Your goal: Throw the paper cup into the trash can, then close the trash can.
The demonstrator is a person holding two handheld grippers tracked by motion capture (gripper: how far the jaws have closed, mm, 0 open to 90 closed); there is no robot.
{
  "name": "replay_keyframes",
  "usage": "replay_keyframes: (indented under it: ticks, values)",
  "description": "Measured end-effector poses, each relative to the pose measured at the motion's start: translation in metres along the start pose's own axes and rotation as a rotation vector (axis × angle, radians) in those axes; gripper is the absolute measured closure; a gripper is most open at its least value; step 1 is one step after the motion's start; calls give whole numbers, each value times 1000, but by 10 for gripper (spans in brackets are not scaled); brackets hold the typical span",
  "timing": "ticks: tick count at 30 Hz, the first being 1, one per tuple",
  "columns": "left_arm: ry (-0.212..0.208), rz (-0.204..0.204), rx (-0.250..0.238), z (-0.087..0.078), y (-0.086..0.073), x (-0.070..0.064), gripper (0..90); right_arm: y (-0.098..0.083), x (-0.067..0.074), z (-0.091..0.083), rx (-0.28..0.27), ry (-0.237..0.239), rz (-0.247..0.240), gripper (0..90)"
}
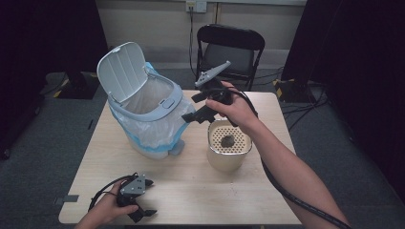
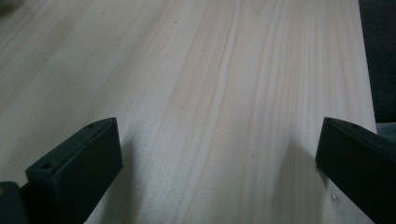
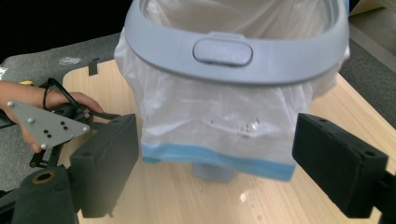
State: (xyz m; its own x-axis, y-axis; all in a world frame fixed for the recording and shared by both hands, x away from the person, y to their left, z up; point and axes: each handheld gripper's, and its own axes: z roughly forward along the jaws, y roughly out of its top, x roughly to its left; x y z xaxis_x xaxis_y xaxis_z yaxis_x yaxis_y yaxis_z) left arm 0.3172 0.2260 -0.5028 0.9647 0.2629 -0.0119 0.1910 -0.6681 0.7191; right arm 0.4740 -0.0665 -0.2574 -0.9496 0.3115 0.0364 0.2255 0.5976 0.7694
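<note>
I hold my right gripper [image 1: 197, 106] in the air between the open bin [image 1: 143, 102] and the cream strainer pot [image 1: 229, 151], its jaws spread wide with nothing between them. In the right gripper view they frame the bin's front, just below the grey rim and its latch button [image 3: 222, 51]. The bin stands toward the worktop's [image 1: 191, 191] far left corner, lid [image 1: 122, 71] tipped back, its clear liner [image 3: 219, 121] draped over the outside with a blue band at the hem. The pot sits right of the bin, nearer the right edge, with 1 dark lump [image 1: 228, 140] on its perforated insert.

I judge the lump is meant for the bin. To do it well, I should swing back over the pot, come straight down on the lump, close gently so it does not crumble, then lift clear of the rim before crossing to the bin's mouth.

My left gripper [image 1: 143, 198] rests by the near left corner, jaws apart over bare wood.

I can read no brand, label or writing on anything.
</note>
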Motion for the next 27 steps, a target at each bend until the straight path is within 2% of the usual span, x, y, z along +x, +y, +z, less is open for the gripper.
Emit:
replay_keyframes:
  ticks: [14, 19, 27]
  values:
    - [-1, -1, -3, 0, 0, 0, 0, -35, -9, -20, 5, -22, 34, 143]
    - [-2, 1, -3, 0, 0, 0, 0, -43, -7, -25, 15, -29, 27, 143]
    - [3, -5, 4, 0, 0, 0, 0, -60, 1, -36, 1, -25, 27, 143]
